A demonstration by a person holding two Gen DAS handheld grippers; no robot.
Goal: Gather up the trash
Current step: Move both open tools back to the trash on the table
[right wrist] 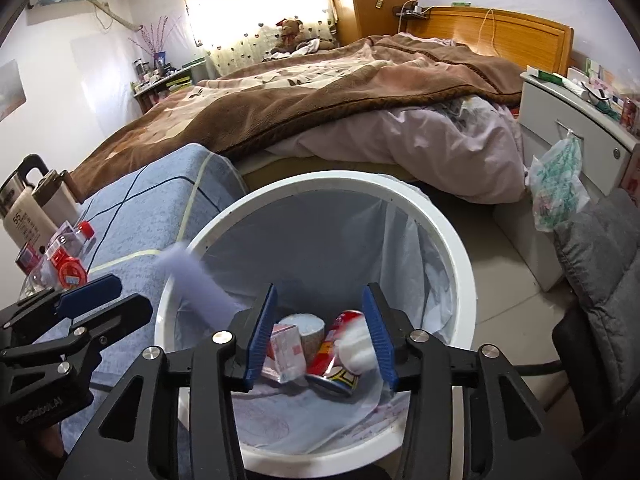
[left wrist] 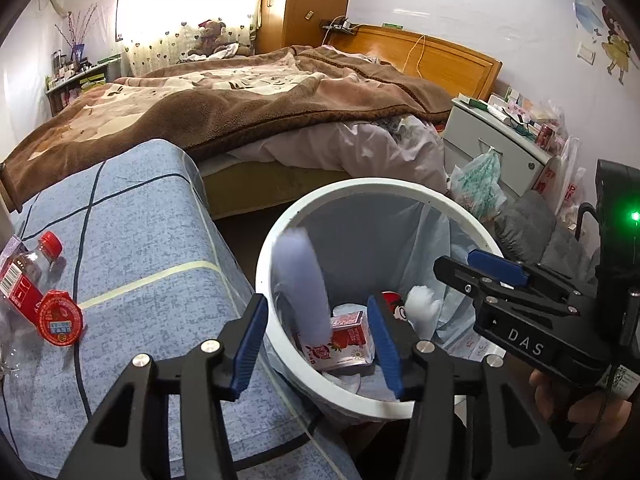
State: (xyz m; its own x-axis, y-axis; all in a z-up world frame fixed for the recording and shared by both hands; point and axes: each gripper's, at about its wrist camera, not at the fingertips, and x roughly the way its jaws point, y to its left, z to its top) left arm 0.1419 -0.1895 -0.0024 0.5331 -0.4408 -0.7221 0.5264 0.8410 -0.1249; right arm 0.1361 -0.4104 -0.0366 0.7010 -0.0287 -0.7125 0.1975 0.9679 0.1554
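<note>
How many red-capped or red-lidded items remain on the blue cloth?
2: a clear bottle with a red cap and a red-lidded cup just in front of it, both at the cloth's left edge. Others may sit out of frame.

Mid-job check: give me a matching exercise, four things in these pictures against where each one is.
Things:
1. white round trash bin
2. red-capped clear plastic bottle
3. brown teddy bear
4. green-printed plastic bag

Places:
A. far end of the bed, by the curtain
B. on the blue checked cloth
C. hanging from the white nightstand
D. on the floor beside the bed

Pairs: 1-D, 2-B, 3-A, 4-C
</note>
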